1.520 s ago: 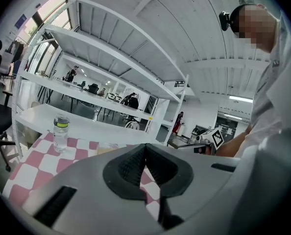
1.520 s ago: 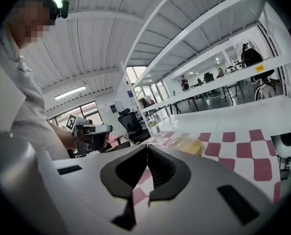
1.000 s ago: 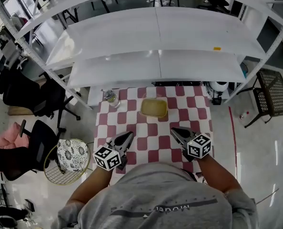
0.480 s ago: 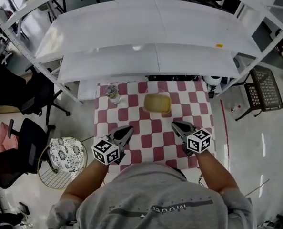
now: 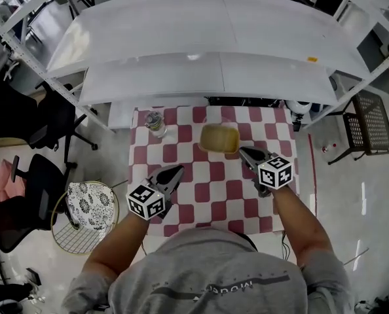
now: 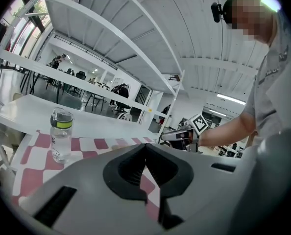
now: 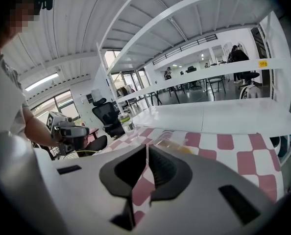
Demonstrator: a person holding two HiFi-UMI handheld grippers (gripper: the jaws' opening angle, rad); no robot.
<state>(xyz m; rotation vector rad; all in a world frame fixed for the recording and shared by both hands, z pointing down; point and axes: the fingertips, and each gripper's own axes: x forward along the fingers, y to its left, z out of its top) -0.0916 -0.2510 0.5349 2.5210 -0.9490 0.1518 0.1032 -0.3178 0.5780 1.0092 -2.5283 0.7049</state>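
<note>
A table with a red-and-white checked cloth [image 5: 207,195] carries a clear water bottle [image 5: 156,124] with a green band at its far left and a yellow lidded container [image 5: 219,138] at far centre. My left gripper [image 5: 177,169] is shut and empty, hovering over the cloth's near left. From its own view the bottle [image 6: 61,133] stands ahead to the left. My right gripper [image 5: 243,151] is shut and empty, its tips just right of the container's near corner. Its own view shows the container [image 7: 172,140] right beyond its jaws and the bottle [image 7: 127,123] further off.
White shelving [image 5: 207,77] stands over the table's far edge. Black office chairs [image 5: 31,120] and a wire basket with a patterned cushion [image 5: 88,207] are on the left. A white device [image 5: 300,106] and a black mesh stool [image 5: 371,123] are on the right.
My right gripper has moved forward across the cloth, up to the yellow container. The left gripper has stayed over the near left of the table. Both stay shut.
</note>
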